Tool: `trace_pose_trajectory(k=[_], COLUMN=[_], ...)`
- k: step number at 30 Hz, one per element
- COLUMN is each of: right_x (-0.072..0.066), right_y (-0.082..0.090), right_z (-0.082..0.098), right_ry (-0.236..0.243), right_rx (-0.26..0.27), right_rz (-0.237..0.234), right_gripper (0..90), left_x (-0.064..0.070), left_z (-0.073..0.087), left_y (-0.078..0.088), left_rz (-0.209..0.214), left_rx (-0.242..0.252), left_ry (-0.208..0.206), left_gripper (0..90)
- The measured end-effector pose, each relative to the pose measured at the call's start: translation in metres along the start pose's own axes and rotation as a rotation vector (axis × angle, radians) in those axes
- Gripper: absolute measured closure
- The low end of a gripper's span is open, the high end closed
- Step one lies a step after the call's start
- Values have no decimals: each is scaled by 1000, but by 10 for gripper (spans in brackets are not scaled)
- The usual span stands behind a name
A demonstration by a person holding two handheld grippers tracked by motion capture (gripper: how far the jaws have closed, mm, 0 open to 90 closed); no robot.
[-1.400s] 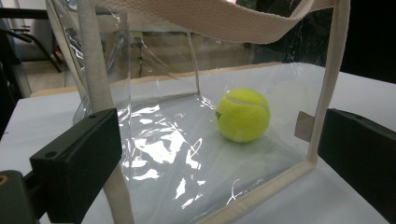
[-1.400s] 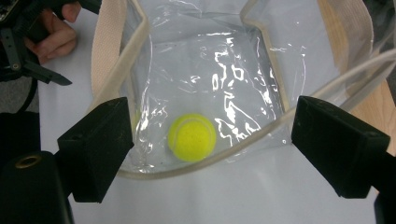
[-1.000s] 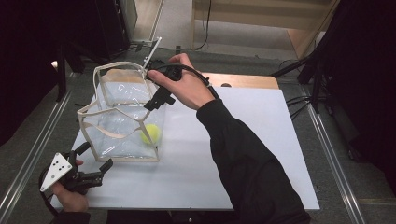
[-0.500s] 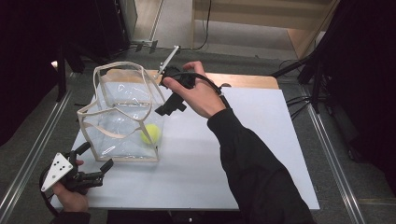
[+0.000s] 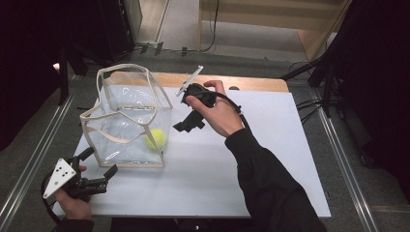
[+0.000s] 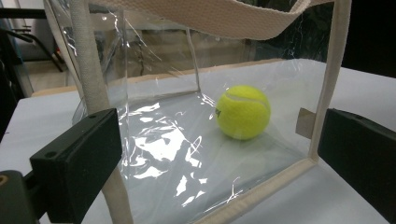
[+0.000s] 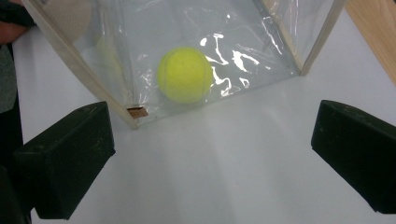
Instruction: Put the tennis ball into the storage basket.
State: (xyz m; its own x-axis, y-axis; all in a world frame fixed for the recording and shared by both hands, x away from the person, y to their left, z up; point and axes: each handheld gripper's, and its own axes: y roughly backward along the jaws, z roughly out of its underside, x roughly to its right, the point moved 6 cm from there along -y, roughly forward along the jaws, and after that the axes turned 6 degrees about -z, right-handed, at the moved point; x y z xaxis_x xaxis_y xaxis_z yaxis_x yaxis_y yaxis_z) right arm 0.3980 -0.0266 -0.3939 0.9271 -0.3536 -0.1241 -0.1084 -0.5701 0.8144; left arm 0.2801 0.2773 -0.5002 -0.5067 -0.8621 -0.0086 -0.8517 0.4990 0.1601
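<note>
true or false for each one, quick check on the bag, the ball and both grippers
1. The tennis ball lies inside the clear bag. True.
2. The right gripper holds the ball. False: its jaws stand wide open with nothing between them, outside the bag.
3. The bag lies flat on its side. False: it stands upright on the white table, mouth up.
4. The left gripper is open, near the bag's front corner. True.
5. The bag has cream fabric handles. True.

Yellow-green tennis ball (image 5: 155, 138) with a white seam, inside a clear plastic bag (image 5: 126, 121) edged with cream webbing. Table top (image 5: 270, 159) white, with a light wood strip at the far edge. Both gripper bodies black; sleeve (image 5: 270, 188) black.
</note>
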Motion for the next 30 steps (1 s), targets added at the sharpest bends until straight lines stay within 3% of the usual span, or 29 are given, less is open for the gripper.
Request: trace_pose_trajectory(k=[19,30], right_x=[6,7], right_y=[-12,-9], right_z=[68,111], right_ry=[-86,-129], right_rx=[83,182], right_rz=[41,43], right_gripper=[0,0], left_x=[0,0], left_z=[0,0], left_y=[0,0], left_rz=[-2,-2], left_rx=[-3,0], left_ry=[-4,-4], left_gripper=[0,0])
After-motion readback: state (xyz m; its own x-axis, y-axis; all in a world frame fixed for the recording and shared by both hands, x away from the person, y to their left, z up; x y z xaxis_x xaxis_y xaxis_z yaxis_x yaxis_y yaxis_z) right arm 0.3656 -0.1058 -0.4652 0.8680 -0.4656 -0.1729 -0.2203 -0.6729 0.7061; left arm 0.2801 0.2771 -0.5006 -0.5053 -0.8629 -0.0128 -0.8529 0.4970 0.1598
